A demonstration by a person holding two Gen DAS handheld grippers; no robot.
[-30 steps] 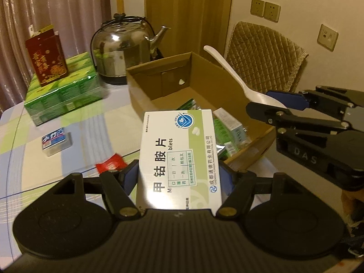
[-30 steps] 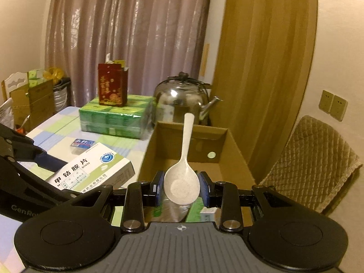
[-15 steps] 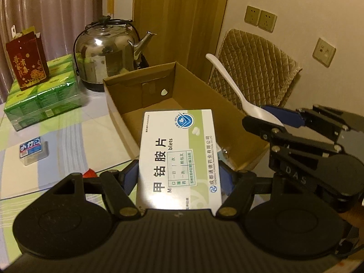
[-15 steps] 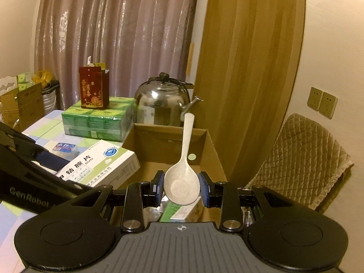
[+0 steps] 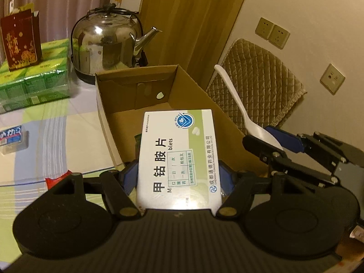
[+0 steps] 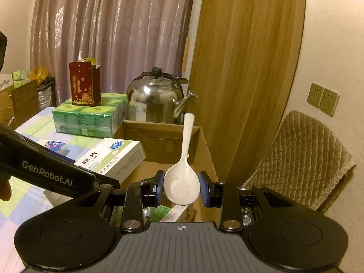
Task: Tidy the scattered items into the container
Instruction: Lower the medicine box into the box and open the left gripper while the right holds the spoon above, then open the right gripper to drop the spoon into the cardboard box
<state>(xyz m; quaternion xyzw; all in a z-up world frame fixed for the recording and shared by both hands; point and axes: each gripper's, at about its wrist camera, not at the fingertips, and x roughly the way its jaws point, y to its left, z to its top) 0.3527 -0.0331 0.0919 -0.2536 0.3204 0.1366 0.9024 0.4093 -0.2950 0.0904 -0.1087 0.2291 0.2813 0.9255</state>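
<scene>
While several packets already lie in the box (image 5: 198, 86), two items hang over it unreleased: pill carton (image 5: 178, 157) clamped in left tongs (image 5: 178, 177), spoon (image 6: 182, 182) pinched in right tongs (image 6: 181, 187). Left on desk (image 5: 75, 132): blue tin (image 5: 12, 137), red wrapper (image 5: 56, 178). Kettle (image 5: 107, 45) just beyond box; green packs (image 5: 34, 84) and red carton (image 5: 20, 38) far left; nothing blocks the drop.

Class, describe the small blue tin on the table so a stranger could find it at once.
Start at the steel kettle, then the green packs beside it. In front of those, alone on the checked tablecloth, lies the small tin: flat, with a blue label and white lettering.
</scene>
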